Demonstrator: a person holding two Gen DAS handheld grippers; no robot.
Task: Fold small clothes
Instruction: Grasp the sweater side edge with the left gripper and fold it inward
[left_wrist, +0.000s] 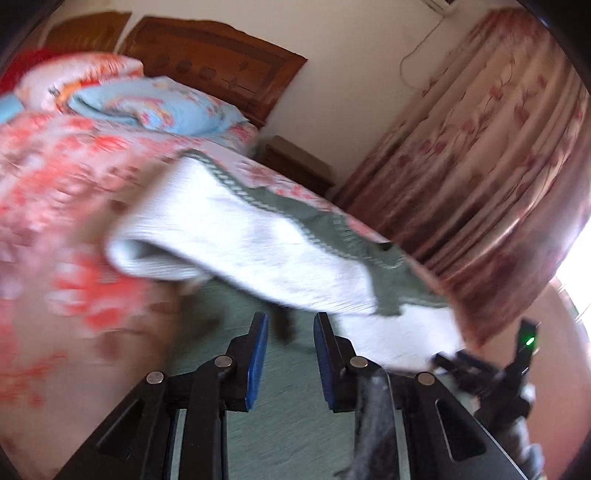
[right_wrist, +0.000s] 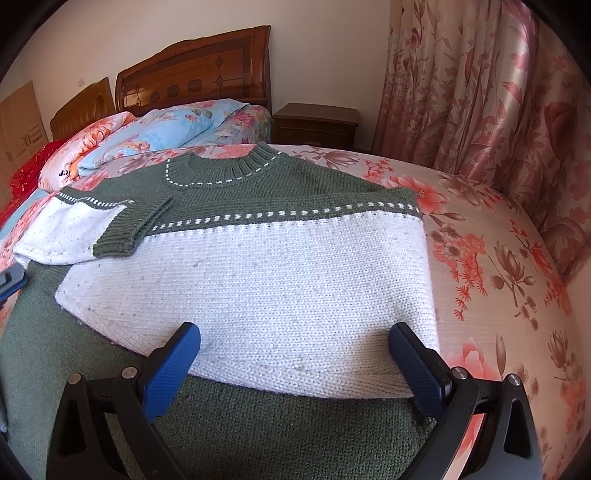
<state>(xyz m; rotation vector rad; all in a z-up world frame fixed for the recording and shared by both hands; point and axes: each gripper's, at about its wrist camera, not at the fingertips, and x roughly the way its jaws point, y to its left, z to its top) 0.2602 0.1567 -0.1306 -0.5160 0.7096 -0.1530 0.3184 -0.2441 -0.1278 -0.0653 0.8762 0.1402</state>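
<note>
Currently a green-and-white knit sweater (right_wrist: 258, 266) lies flat on the bed (right_wrist: 498, 266), collar toward the headboard (right_wrist: 192, 74), hem toward the near edge. One sleeve (right_wrist: 110, 221) is folded across the chest, its green cuff resting on the white band. Right side of the sweater runs straight, close to the bed's right edge, and its green hem spreads under both grippers.

Right gripper (right_wrist: 295, 354): jaws spread wide, blue pads either side of the white band near the hem, nothing pinched between them.

Left gripper (left_wrist: 290, 332): jaws narrowly apart, blue pads parallel, only green knit showing in the gap below. No cloth visibly clamped, so it reads as released. Left wrist view is motion-blurred. In that view the folded sleeve lies just beyond the fingertips, white part nearest, green trim behind. Left gripper's tip also shows at the left margin of the right wrist view, beside the sleeve.

Background: folded quilts (right_wrist: 147, 136) at the head of the bed, nightstand (right_wrist: 317, 122) by the wall, floral curtain (right_wrist: 480, 92) along the right.
</note>
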